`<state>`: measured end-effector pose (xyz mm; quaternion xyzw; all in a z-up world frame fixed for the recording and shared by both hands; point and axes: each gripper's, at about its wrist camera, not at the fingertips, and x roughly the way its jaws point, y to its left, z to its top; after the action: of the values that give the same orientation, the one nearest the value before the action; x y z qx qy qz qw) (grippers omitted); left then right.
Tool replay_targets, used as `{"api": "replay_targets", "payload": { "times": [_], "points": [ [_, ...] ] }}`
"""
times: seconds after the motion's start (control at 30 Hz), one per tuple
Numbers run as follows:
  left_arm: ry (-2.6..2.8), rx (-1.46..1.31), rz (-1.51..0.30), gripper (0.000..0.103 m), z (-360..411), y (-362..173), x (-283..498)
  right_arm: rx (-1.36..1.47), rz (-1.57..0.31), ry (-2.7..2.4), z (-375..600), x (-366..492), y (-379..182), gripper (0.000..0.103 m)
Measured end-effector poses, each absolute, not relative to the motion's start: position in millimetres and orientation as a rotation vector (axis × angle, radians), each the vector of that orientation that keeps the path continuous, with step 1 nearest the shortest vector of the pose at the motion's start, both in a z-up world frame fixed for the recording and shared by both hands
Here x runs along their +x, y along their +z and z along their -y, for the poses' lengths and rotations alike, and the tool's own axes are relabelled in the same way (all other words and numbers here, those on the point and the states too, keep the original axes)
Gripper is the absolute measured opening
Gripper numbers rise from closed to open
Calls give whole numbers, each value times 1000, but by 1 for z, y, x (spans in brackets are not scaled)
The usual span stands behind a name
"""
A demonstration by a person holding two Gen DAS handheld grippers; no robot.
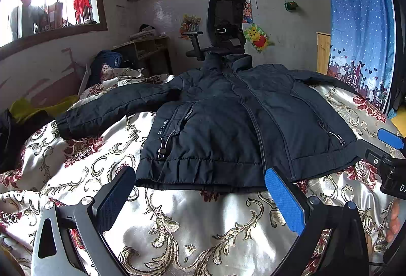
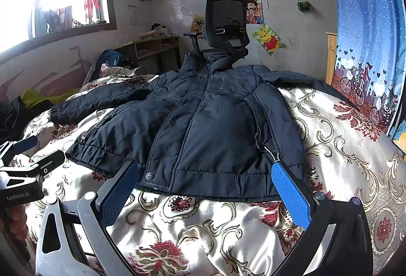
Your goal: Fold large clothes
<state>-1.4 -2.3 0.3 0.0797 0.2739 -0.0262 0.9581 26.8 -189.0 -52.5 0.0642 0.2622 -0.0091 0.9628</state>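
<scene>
A dark navy jacket (image 1: pixel 228 124) lies front-up and zipped on the bed (image 1: pixel 203 225), filling the middle of both views, its collar toward the office chair (image 1: pixel 225 22) at top centre. Its hem runs across the lower middle of the frame, with a broad strip of bare patterned bedspread (image 2: pixel 203 230) below it. One sleeve (image 1: pixel 114 108) stretches toward the left edge of the frame; the other sleeve (image 2: pixel 299 80) trails off to the right toward the blue curtain (image 1: pixel 360 22).

The left tongs (image 1: pixel 200 197) hang over the bedspread just short of the hem, spread wide apart and holding nothing. The right tongs (image 2: pixel 205 192) are likewise spread apart and empty, their tips overlapping the hem edge in the picture; whether they touch it I cannot tell. In the left view the right tongs also show at the right edge, beside the jacket's lower corner. Open bedspread lies on both sides of the jacket.
</scene>
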Motion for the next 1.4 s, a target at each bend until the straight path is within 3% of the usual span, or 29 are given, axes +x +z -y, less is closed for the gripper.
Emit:
{"api": "replay_targets", "payload": {
  "times": [1.4],
  "points": [
    [-42, 151, -593, 103, 0, -6, 5, 142, -596, -59, 195, 40, -59, 102]
  ]
}}
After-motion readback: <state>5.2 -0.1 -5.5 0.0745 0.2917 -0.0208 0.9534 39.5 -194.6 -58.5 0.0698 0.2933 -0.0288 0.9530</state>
